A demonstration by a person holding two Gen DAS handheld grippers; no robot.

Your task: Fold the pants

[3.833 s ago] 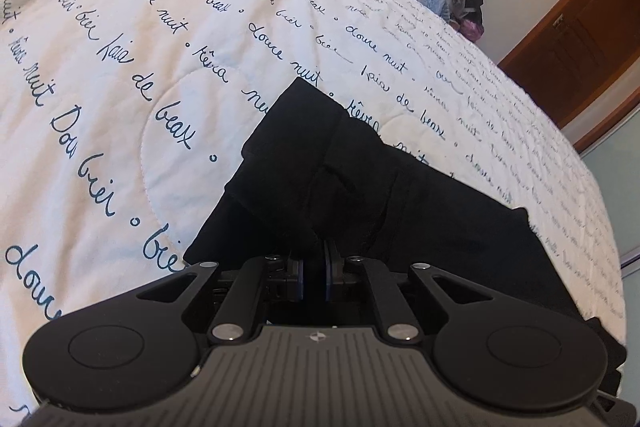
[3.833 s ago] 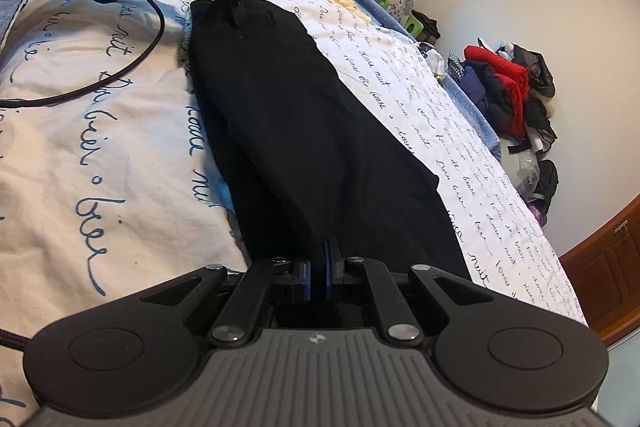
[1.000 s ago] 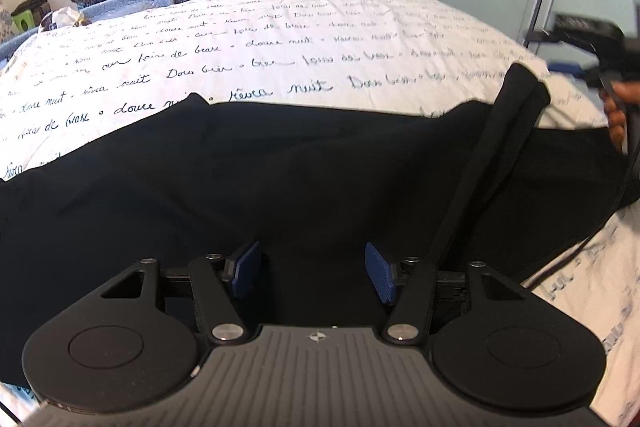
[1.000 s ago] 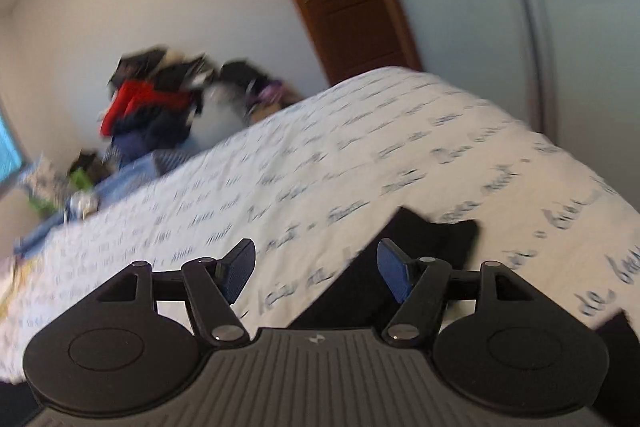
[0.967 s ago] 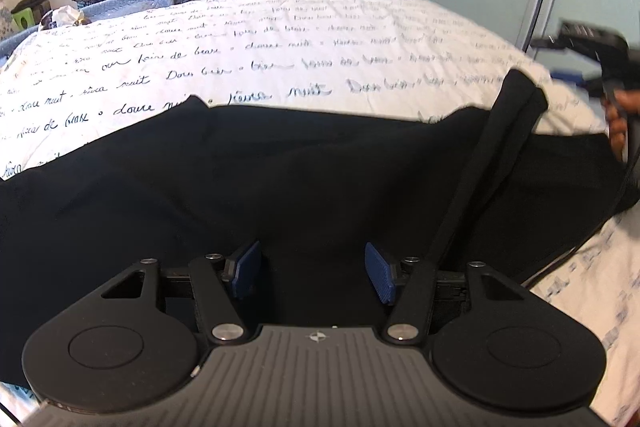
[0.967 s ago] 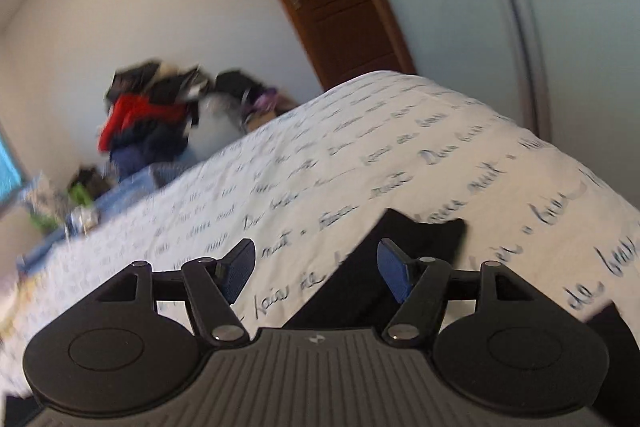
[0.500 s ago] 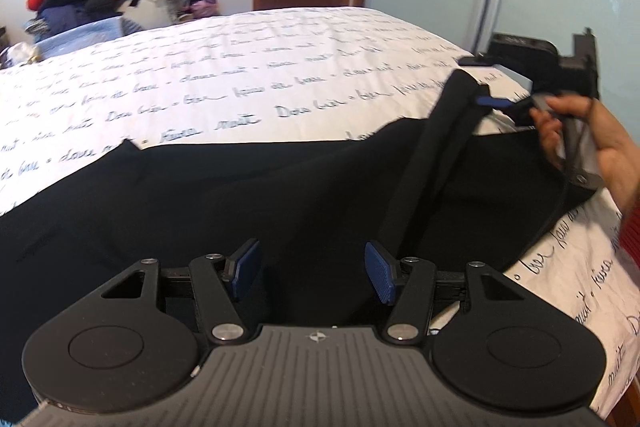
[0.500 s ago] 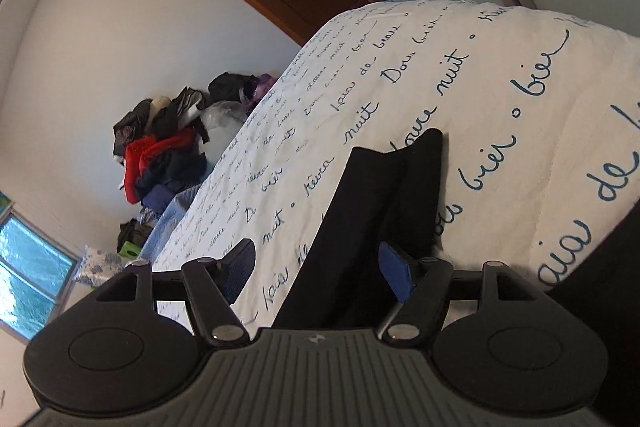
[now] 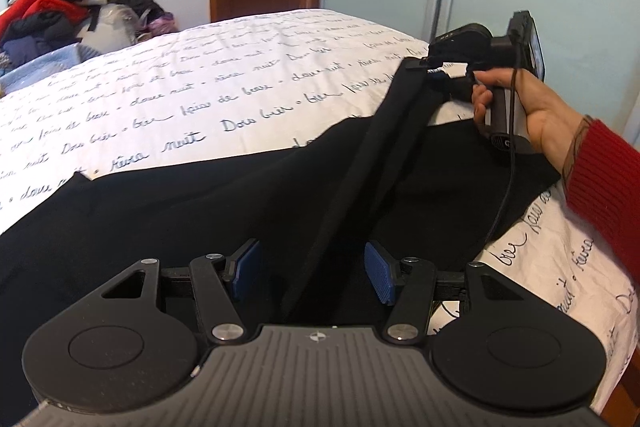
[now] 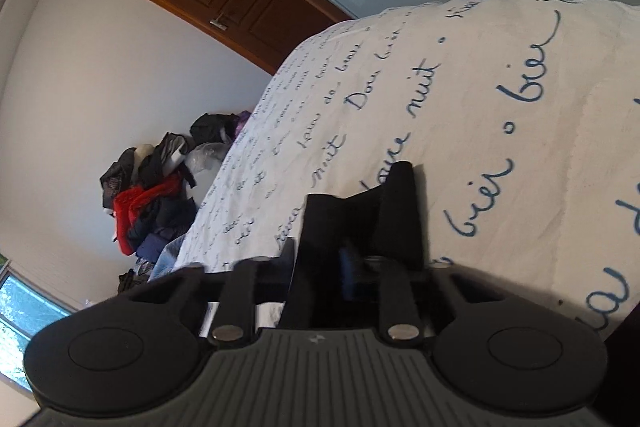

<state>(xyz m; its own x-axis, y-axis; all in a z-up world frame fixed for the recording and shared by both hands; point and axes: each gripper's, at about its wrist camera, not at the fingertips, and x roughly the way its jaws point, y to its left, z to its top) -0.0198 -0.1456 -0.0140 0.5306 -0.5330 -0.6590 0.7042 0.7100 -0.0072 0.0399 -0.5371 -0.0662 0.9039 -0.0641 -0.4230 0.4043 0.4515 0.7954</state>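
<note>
Pants (image 9: 208,211), black, lie spread across the bed (image 9: 240,79). Right claw (image 10: 348,263) pinches a raised strip of them; left claw (image 9: 308,275) gapes around that strip's lower end. Closing the left low keeps the edge taut and straight.

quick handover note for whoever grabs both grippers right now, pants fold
Left gripper: open, holding nothing, low over the black pants, with a raised strip of the fabric running between its blue pads.
Right gripper: shut on a folded edge of the pants, lifted off the white bedspread. From the left camera the right hand holds that end up, so the strip stretches taut.
Pants: spread lengthwise across the bed, mostly flat.
Done: one end is picked up.
Left: probably carry the lifted end over to fold the pants across, then smooth them. How many folds are already made cannot be told.
</note>
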